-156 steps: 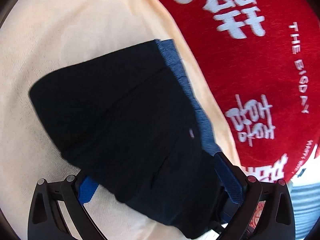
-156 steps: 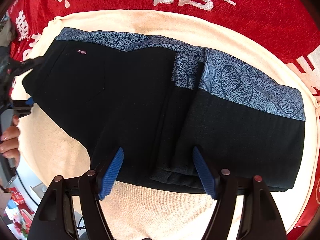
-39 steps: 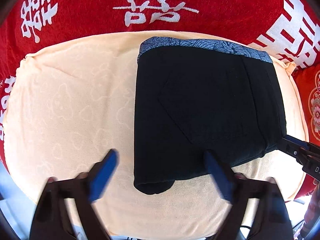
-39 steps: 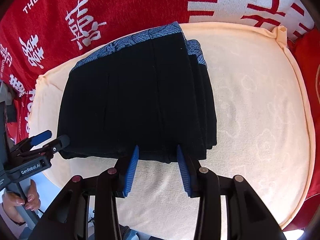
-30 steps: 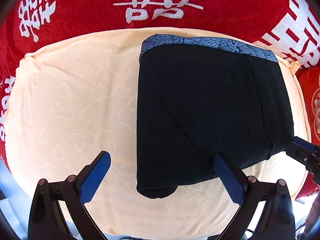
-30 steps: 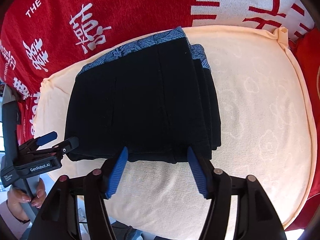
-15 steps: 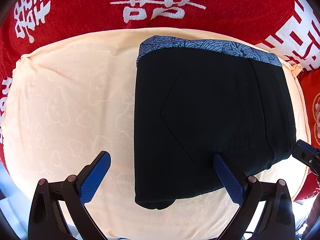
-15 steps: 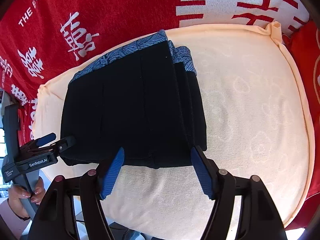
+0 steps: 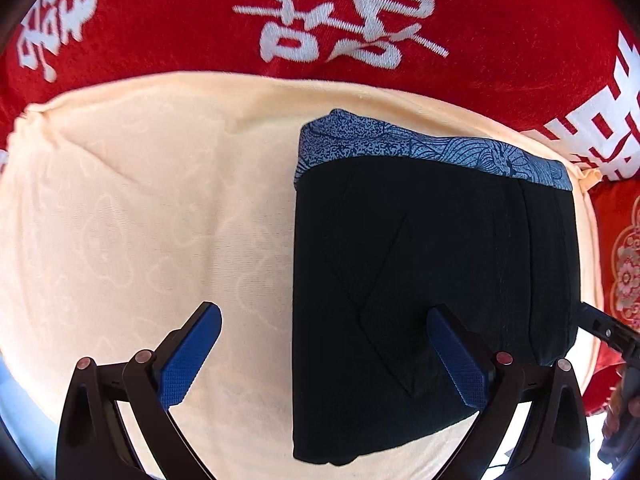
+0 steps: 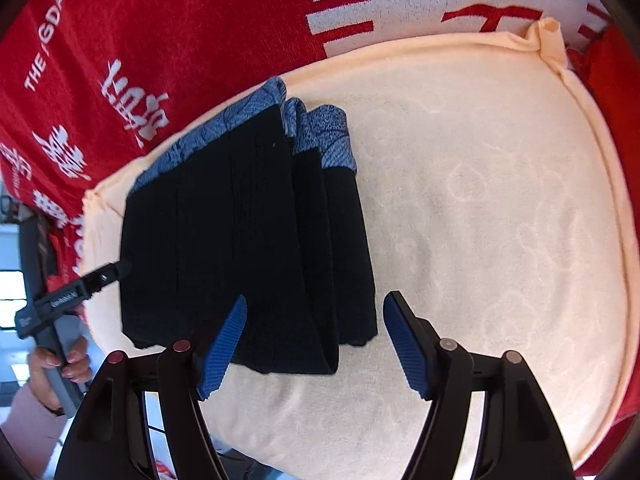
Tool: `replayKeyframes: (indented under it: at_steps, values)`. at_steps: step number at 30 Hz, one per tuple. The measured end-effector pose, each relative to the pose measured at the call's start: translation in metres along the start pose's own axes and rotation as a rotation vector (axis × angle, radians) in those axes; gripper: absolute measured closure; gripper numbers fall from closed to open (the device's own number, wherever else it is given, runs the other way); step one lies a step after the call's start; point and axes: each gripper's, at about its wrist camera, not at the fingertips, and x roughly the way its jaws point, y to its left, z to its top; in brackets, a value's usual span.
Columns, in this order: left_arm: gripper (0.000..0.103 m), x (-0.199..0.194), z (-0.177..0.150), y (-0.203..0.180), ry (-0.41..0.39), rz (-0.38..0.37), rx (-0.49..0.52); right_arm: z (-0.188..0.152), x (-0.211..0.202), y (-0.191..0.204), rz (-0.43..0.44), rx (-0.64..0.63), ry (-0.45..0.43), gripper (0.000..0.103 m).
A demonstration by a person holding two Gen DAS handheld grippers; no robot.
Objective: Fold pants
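The red blanket (image 9: 160, 32) fills the back of both views, white characters woven across it, and on top of it lies the cream towel (image 9: 140, 220), spread wide with faint cloud shapes pressed into the pile. There's a knotted corner of that towel poking up at the far right in the right wrist view. On the towel sit the pants (image 9: 420, 280), folded into a compact black block, blue patterned waistband (image 9: 420, 148) running along the far edge. From the right wrist view the pants (image 10: 224, 240) show stacked layers down their right side, with the waistband ends fanned at the top.

Now the tools. The left gripper (image 9: 320, 360) has its jaws spread wide, nothing between them but air; one blue pad (image 9: 188, 356) hangs over bare towel, the other over the near part of the pants. Whether that pad touches the cloth, hard to tell. The right gripper (image 10: 316, 348) is parted too, holding nothing, its left pad over the pants' near edge and its right pad over the towel just beside the fold.

At the left edge of the right wrist view, the left gripper's tip sits at the pants' side, with a hand (image 10: 60, 364) wrapped round its handle below
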Motion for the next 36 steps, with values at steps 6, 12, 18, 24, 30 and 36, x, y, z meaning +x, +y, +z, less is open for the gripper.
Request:
replayKeyframes:
  at_steps: [6,12,18,24,30,36]
  values:
    - [0.000,0.016,0.018,0.025,0.058,-0.203,-0.035,0.018,0.015,-0.021,0.150,0.012,0.041,0.027]
    - [0.000,0.032,0.027,0.030,0.088,-0.286,0.024,0.035,0.036,-0.045,0.323,0.060,0.077,0.025]
    - [0.000,0.052,0.028,0.017,0.110,-0.354,0.050,0.046,0.071,-0.055,0.496,0.075,0.123,0.023]
    - [0.000,0.055,0.025,0.021,0.103,-0.381,0.023,0.047,0.074,-0.057,0.515,0.078,0.117,0.023]
    - [0.000,0.056,0.028,0.023,0.123,-0.365,-0.009,0.050,0.073,-0.056,0.480,0.135,0.142,0.028]
    - [0.036,0.026,0.013,0.002,-0.035,-0.318,-0.005,0.042,0.055,-0.054,0.476,0.144,0.097,0.057]
